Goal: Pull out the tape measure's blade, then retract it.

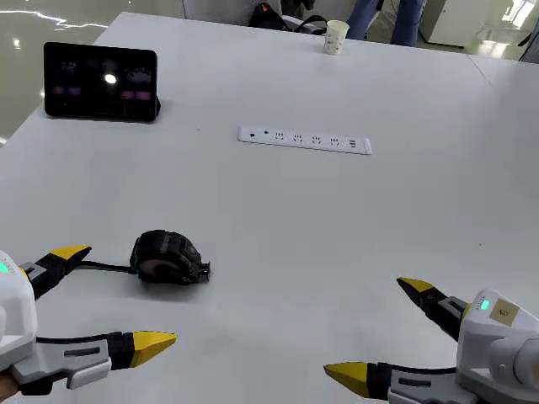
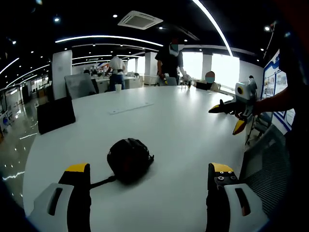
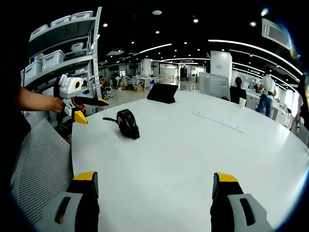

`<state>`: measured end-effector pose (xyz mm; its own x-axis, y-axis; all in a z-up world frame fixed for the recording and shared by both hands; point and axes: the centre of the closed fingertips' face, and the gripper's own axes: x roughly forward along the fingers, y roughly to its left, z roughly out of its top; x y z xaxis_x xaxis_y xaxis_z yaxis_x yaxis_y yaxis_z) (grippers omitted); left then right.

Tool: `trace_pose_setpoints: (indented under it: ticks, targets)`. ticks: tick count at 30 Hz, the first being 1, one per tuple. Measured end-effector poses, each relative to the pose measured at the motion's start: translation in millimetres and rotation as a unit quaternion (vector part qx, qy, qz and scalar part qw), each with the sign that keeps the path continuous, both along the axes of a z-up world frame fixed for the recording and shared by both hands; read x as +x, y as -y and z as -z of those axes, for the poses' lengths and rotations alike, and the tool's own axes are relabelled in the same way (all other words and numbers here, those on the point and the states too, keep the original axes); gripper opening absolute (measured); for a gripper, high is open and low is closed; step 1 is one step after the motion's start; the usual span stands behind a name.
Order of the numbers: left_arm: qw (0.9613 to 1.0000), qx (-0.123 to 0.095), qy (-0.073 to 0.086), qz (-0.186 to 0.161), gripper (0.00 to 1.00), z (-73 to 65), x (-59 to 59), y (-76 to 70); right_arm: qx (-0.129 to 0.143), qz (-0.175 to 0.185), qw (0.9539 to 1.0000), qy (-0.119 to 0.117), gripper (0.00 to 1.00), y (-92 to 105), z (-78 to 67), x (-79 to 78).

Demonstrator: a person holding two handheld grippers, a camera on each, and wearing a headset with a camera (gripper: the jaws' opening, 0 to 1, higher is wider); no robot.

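- Left gripper (image 1: 122, 295) spread wide, holding nothing; tape measure (image 1: 168, 257) just ahead of it, strap (image 1: 105, 267) trailing toward my jaw.
- Right gripper (image 1: 373, 327) likewise spread and empty, well apart; left's my nearer one.

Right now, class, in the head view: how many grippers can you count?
2. The left gripper is at lower left, near the tape measure; the right gripper is at lower right. Both have open jaws.

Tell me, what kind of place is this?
Probably an open-plan office or lab workspace: a big white table with a power strip, a shelving rack of storage bins, and people in the background.
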<state>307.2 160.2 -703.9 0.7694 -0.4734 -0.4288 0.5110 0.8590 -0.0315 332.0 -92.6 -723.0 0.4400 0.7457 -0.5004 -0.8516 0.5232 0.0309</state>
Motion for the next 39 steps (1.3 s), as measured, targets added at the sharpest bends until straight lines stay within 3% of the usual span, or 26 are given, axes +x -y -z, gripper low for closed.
trace_pose_setpoints:
  ticks: [15, 39]
  targets:
    - [0.9998, 0.011, -0.006, 0.016, 0.99, 2.9, 16.3, -10.3, -0.024, -0.045, 0.9987, 0.001, 0.99, -10.2, 11.0, 9.4]
    - [0.9973, 0.031, -0.024, 0.062, 0.99, 11.1, 37.4, -9.7, -0.05, -0.112, 0.9924, -0.011, 0.99, -22.8, 29.1, 32.0]
